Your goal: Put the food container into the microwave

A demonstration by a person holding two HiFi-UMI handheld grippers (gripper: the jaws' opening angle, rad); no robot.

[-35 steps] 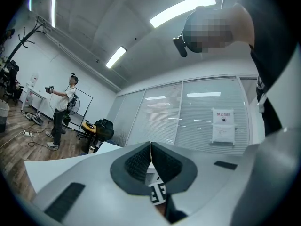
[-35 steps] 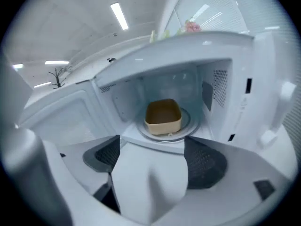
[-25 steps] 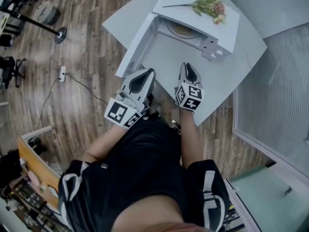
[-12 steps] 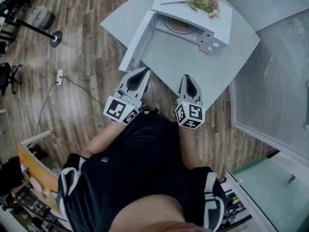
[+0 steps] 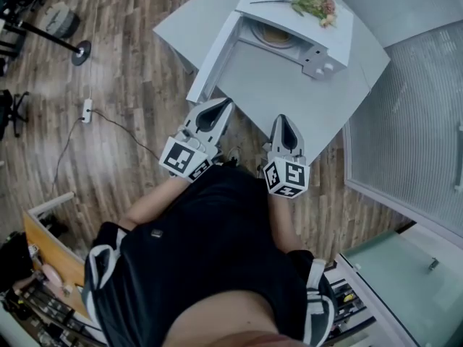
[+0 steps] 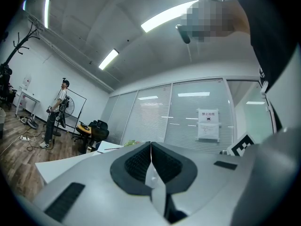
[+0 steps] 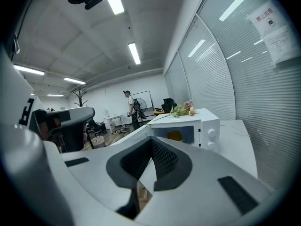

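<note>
The container (image 5: 273,36) appears to sit already inside the microwave (image 5: 289,16). It shows as a yellowish shape in the lit cavity, though it is too small to make out in detail. The door (image 5: 215,55) hangs wide open on the left side, and flowers (image 5: 316,4) lie on the microwave's top. The microwave stands at the far end of a pale surface (image 5: 289,96).

Both claws are held close to the person's body at the near edge of that surface, well apart from the microwave. The left claw (image 5: 223,107) has its jaws pressed together with nothing between them. The right claw (image 5: 281,120) is likewise closed and empty.

By my reading the placing itself is done and the hands are drawn back. What seems left is the door: one claw would need to reach forward to its outer edge and swing it to.
</note>
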